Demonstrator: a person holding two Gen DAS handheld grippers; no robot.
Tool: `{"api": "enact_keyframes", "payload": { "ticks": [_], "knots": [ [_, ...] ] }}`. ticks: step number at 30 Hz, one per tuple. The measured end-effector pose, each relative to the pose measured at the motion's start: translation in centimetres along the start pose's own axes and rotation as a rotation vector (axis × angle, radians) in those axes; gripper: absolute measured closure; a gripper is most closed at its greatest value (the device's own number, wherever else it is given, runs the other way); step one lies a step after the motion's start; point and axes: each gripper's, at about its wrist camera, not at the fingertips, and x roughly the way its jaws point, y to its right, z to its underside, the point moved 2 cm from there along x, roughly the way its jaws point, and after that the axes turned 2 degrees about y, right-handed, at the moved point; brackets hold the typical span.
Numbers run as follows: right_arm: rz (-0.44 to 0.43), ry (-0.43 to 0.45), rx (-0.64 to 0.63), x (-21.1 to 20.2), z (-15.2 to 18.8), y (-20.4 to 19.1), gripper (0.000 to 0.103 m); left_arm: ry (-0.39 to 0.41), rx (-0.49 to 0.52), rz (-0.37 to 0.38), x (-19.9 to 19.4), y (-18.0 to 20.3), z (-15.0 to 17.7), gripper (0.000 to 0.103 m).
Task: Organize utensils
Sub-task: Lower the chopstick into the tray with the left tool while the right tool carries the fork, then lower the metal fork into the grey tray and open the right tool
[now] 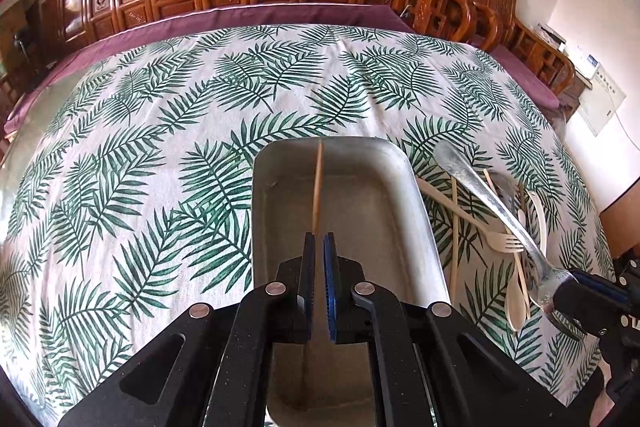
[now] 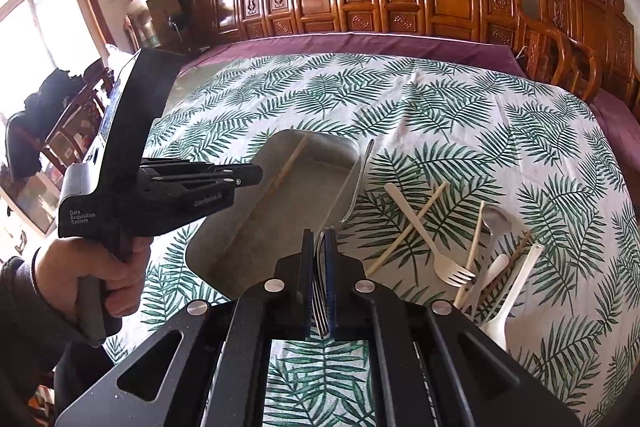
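My left gripper (image 1: pixel 319 239) is shut on a wooden chopstick (image 1: pixel 318 187) that points forward over a grey metal tray (image 1: pixel 416 195), its tip near the far rim. From the right wrist, the left gripper (image 2: pixel 258 175) and its chopstick (image 2: pixel 286 167) hang over the tray (image 2: pixel 288 227). My right gripper (image 2: pixel 319 235) is shut on a metal fork (image 2: pixel 319 287) at the tine end. The handle rises along the tray's right rim. In the left wrist view the right gripper (image 1: pixel 568 291) holds that fork (image 1: pixel 480 191) above the loose pile.
Right of the tray lies a loose pile on the leaf-print cloth: a wooden fork (image 2: pixel 440 259), chopsticks (image 2: pixel 408 227), a metal spoon (image 2: pixel 496 219) and a white plastic spoon (image 2: pixel 516 287). A hand (image 2: pixel 120 267) grips the left tool. Carved wooden chairs line the far table edge.
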Motion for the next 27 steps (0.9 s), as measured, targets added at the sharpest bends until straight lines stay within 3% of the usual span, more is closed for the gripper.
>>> {"api": "enact_keyframes", "payload": {
  "ticks": [14, 27],
  "knots": [
    [-0.051, -0.03, -0.034, 3.6, -0.6, -5.2, 0.096, 0.057, -0.016, -0.001, -4.6, -4.2, 1.8, 0.099],
    [0.031, -0.088, -0.035, 7.5, -0.3, -5.5, 0.096, 0.071, -0.036, -0.009, -6.4, -6.7, 3.3, 0.099]
  ]
}}
